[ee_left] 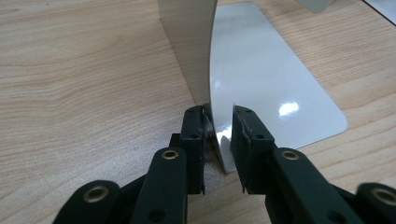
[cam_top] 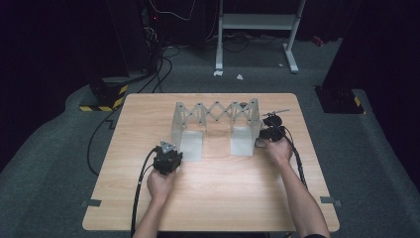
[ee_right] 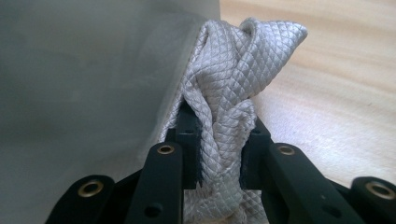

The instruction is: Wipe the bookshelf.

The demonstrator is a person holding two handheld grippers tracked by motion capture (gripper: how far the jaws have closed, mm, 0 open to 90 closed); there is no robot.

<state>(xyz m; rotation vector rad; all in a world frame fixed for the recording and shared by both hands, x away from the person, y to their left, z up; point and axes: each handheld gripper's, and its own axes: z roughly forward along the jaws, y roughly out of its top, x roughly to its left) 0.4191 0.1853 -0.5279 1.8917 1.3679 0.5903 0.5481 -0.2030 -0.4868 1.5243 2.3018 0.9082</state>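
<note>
Mid-frame on the surface [cam_top: 148,198] stands the folding bookend rack [cam_top: 216,114]. My left gripper [ee_left: 218,122] pinches its left upright plate; my right gripper [ee_right: 219,140] is clenched on a quilted cloth [ee_right: 233,65] beside the right plate.

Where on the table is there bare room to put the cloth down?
The widest bare wood is the table's near strip, between the two hands and the front edge. A smaller patch lies between the two base plates of the folding metal rack. The right claw holds the cloth tight against the rack's right end: crowded.
</note>
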